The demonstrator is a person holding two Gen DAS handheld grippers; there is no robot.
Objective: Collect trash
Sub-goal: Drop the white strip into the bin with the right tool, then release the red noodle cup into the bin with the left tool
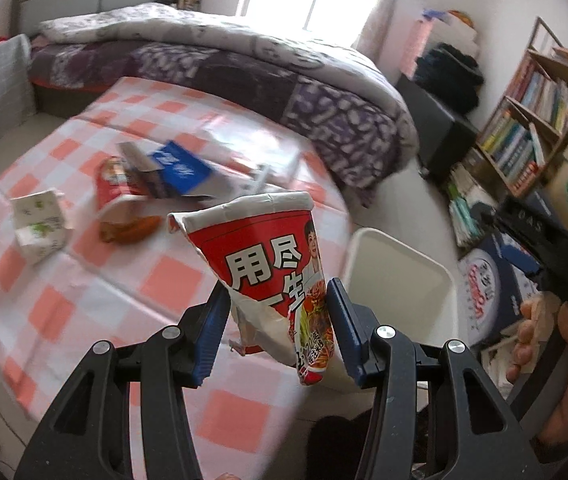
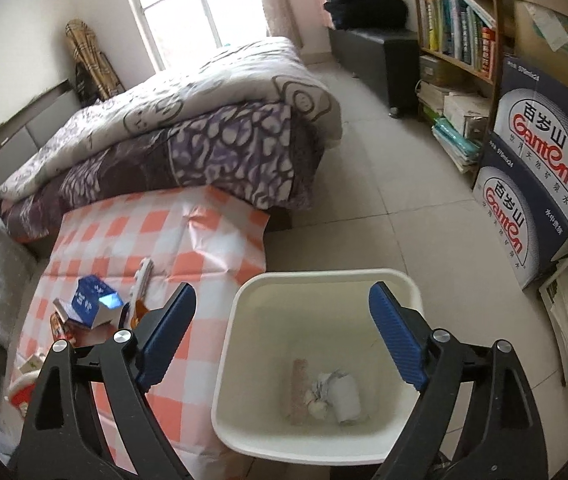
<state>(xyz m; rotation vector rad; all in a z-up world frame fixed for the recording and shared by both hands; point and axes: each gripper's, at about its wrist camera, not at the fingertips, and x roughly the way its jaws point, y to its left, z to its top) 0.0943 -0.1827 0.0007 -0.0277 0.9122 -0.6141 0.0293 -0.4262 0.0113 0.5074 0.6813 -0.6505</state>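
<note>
**Left tool grips noodle cup, right tool wide over bin**

Left tool point(image 1: 277, 300) is clamped on a crumpled red noodle cup point(image 1: 259, 248) above the checked counter point(image 1: 83, 280) — beside the white bin point(image 2: 324, 280). Right tool point(image 2: 284, 312) hangs over the bin, jaws spread and empty — wrappers point(image 2: 332, 396) lie inside.

Both wrist views look steeply down; left over checked table point(image 1: 83, 280), right above bin point(image 2: 243, 360); both share bed point(image 2: 203, 140).

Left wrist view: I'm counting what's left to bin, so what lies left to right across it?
White carton → red wrapper → blue box → noodle cup in the left gripper → white bin.
</note>
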